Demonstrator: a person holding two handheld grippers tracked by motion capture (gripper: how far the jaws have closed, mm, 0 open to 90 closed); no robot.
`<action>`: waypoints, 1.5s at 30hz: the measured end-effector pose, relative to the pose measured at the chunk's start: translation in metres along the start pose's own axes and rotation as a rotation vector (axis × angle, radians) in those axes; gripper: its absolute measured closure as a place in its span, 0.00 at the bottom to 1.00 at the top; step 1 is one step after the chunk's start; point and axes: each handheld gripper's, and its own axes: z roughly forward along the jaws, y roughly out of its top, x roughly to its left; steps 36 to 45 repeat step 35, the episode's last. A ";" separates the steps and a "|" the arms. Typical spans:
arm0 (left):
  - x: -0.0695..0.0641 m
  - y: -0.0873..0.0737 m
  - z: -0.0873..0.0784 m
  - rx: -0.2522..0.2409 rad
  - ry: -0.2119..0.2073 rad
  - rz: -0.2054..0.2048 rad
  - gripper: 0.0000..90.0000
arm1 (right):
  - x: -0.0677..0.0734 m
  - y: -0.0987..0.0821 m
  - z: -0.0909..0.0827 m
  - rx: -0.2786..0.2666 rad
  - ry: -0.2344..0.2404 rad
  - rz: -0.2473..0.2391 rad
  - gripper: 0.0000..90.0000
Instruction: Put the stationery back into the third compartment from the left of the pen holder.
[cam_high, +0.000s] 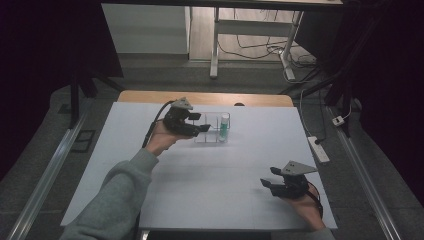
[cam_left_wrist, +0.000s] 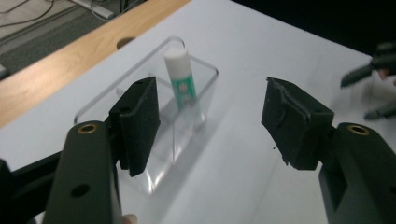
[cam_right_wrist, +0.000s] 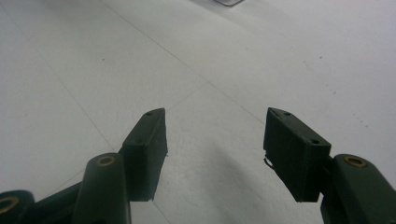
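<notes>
Black pads of the left gripper (cam_left_wrist: 210, 126) gape wide, nothing between them!
Glue stick (cam_left_wrist: 180, 77) stands upright in the clear tray's (cam_left_wrist: 208, 74) far compartment, near the table's (cam_high: 150, 170) back edge. Right gripper (cam_high: 270, 177) hovers well apart over bare white, jaws apart and empty; tray walls are hard to trace.

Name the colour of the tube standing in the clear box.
Green tube with white cap; left gripper view.
</notes>
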 end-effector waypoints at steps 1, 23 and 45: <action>-0.001 -0.004 -0.004 0.008 0.004 -0.001 0.41 | 0.000 0.000 0.000 0.000 -0.002 0.001 0.44; -0.032 -0.140 -0.080 -0.006 0.096 -0.073 0.42 | -0.004 0.000 -0.001 0.004 -0.004 0.010 0.43; -0.037 -0.161 -0.085 0.007 0.105 -0.093 0.42 | -0.004 0.001 -0.002 -0.012 -0.012 0.010 0.43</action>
